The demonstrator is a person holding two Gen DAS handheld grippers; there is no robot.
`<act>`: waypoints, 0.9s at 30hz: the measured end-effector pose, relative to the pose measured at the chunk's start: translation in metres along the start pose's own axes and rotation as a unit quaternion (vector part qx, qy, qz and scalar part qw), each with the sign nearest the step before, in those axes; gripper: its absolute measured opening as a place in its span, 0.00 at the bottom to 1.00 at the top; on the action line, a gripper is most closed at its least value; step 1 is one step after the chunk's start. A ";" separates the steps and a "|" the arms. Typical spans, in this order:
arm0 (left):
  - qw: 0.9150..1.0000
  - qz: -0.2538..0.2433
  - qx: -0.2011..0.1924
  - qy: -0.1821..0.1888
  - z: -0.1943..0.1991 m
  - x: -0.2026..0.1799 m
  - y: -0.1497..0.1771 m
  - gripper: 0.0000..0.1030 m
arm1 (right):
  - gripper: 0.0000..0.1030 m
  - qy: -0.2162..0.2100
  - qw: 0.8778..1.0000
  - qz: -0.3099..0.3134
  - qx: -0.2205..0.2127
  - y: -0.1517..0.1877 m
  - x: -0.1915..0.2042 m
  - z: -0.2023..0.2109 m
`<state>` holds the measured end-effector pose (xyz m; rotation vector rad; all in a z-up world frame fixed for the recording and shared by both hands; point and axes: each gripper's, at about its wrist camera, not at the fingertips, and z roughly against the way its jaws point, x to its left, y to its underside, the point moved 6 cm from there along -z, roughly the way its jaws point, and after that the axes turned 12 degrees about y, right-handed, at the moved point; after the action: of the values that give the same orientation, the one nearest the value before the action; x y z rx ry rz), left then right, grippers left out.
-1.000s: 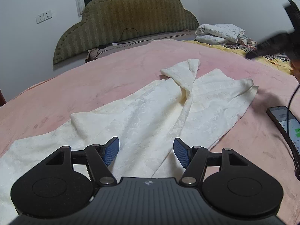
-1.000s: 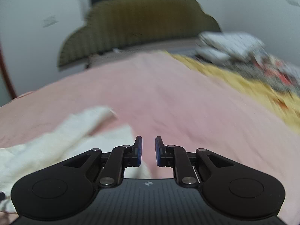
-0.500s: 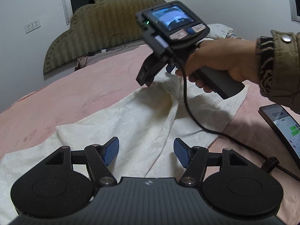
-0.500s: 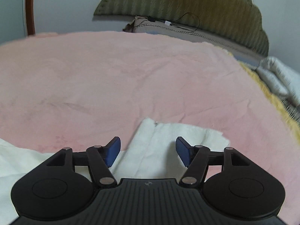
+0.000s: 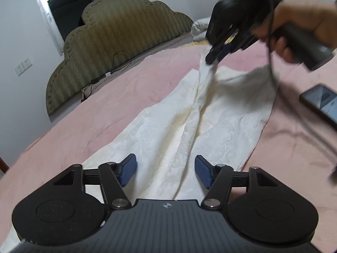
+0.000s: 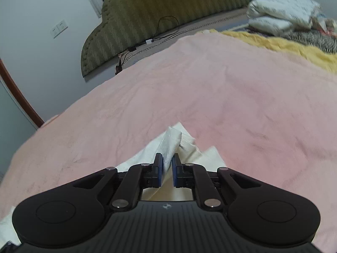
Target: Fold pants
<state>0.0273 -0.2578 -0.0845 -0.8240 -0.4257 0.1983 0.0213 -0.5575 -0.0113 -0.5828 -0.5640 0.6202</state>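
Cream-white pants (image 5: 168, 130) lie spread on the pink bedcover, legs running away from me. My left gripper (image 5: 165, 171) is open just above the near part of the pants, holding nothing. My right gripper (image 6: 167, 165) is shut on the far hem of one pant leg (image 6: 171, 141) and lifts it off the bed. In the left wrist view the right gripper (image 5: 217, 55) shows at the upper right, pulling that leg's end (image 5: 207, 71) up.
A pink bedcover (image 6: 231, 88) covers the bed, with an olive headboard (image 5: 118, 42) behind. A phone (image 5: 322, 101) with a cable lies on the bed to the right. Pillows (image 6: 282, 14) and a yellow blanket (image 6: 284, 46) lie at the far right.
My right gripper has closed on the far hem of a pant leg and raised it. My left gripper stays open over the near part of the pants.
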 end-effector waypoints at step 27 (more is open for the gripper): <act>0.991 -0.135 0.006 -0.017 -0.028 -0.036 -0.008 0.18 | 0.07 -0.182 0.968 -0.171 -0.021 -0.021 -0.033 0.028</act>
<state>0.0075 -0.2936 -0.1051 -0.7441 -0.5625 -0.0376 -0.0111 -0.5841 0.0116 -0.3975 -1.0013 0.3873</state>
